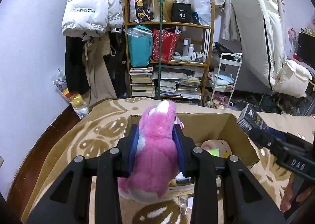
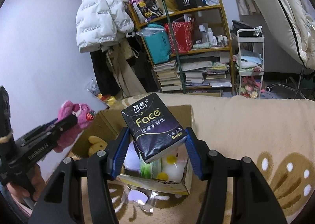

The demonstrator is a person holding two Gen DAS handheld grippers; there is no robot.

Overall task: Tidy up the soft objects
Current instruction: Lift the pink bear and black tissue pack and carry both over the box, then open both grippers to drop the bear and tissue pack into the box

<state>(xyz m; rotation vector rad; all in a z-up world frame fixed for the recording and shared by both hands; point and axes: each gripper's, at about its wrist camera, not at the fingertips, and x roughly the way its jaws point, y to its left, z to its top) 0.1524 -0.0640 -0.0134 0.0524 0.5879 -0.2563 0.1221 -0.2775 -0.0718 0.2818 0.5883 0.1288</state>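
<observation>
My left gripper (image 1: pixel 156 135) is shut on a pink plush bear (image 1: pixel 155 149) and holds it above the near left part of an open cardboard box (image 1: pixel 208 123) on the bed. The bear also shows at the left of the right wrist view (image 2: pixel 76 113). My right gripper (image 2: pixel 156 141) is shut on a black tissue pack (image 2: pixel 153 127) marked "Face" and holds it over the same box (image 2: pixel 185 111). The pack's end shows in the left wrist view (image 1: pixel 250 119). Inside the box lie a yellow plush (image 2: pixel 96 145), a white plush (image 2: pixel 173 166) and other soft items.
A tan patterned blanket (image 2: pixel 246 125) covers the bed under the box. A clear plastic bag (image 2: pixel 141 198) lies in front of the box. Behind the bed stand a crowded wooden shelf (image 1: pixel 169 62), a white trolley (image 1: pixel 226 78) and hanging coats (image 1: pixel 90 7).
</observation>
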